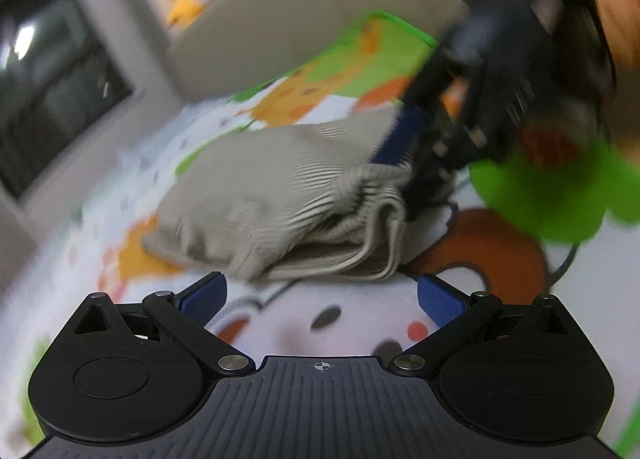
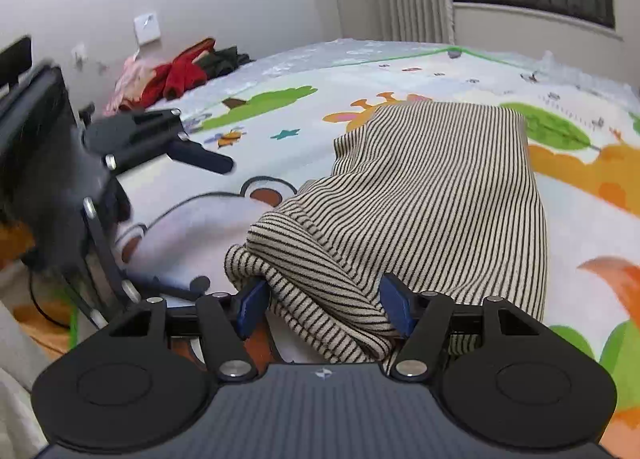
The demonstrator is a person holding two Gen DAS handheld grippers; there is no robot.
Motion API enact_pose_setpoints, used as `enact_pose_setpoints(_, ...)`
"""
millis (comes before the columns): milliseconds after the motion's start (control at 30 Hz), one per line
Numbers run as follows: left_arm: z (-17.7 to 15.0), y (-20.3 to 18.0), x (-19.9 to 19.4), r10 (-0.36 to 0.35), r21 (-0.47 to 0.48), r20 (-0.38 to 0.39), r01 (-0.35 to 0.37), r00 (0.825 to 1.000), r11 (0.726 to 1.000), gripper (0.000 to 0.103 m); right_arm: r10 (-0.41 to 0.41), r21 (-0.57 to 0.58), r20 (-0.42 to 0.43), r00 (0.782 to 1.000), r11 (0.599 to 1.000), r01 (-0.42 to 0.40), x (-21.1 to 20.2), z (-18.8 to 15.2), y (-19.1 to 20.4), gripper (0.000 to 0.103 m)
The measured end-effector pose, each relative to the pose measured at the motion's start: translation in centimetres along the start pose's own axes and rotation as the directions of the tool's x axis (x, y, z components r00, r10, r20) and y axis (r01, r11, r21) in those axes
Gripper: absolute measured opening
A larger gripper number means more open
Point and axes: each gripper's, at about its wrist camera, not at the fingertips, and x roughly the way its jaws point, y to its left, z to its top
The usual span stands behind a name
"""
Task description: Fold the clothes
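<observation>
Right claw (image 2: 323, 305) clamping striped garment (image 2: 432, 195), lengthwise away

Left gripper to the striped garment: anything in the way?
Nothing visible. The left gripper is open and empty, with only bare cartoon-print mat between it and the striped garment. The right gripper already clamps the garment's bunched end.

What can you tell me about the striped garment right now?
The striped garment is a cream knit with thin dark stripes, soft and ribbed. It lies folded over in layers on the cartoon-print mat. Its near, bunched end sits between the blue pads of the right claw, which is closed on it. The left claw is open, touching nothing.
</observation>
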Motion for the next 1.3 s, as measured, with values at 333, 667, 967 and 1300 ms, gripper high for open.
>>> enact_pose_setpoints(333,2.7,-3.8,5.0,0.087,0.290,0.131,-0.122,0.988,0.949,0.103,-0.006,-0.010,0.013,1.000,1.000,0.006,-0.5,-0.1,0.3,0.062)
enact_pose_setpoints(667,2.7,-4.7,4.7,0.061,0.256,0.159,-0.101,0.985,0.961,0.085,-0.241,-0.141,0.106,0.965,0.957,0.254,-6.3,0.0,-0.8,0.072)
enact_pose_setpoints(967,4.3,-0.1,4.2,-0.054,-0.075,0.176,0.068,0.983,0.995,0.065,-0.420,-0.361,0.067,0.905,0.835,0.415,-8.8,-4.1,0.1,0.077)
enact_pose_setpoints(1300,4.6,3.9,5.0,-0.131,-0.279,0.189,0.181,0.973,0.943,0.065,-0.420,-0.654,0.156,0.894,0.634,0.412,0.0,-4.5,2.3,0.072)
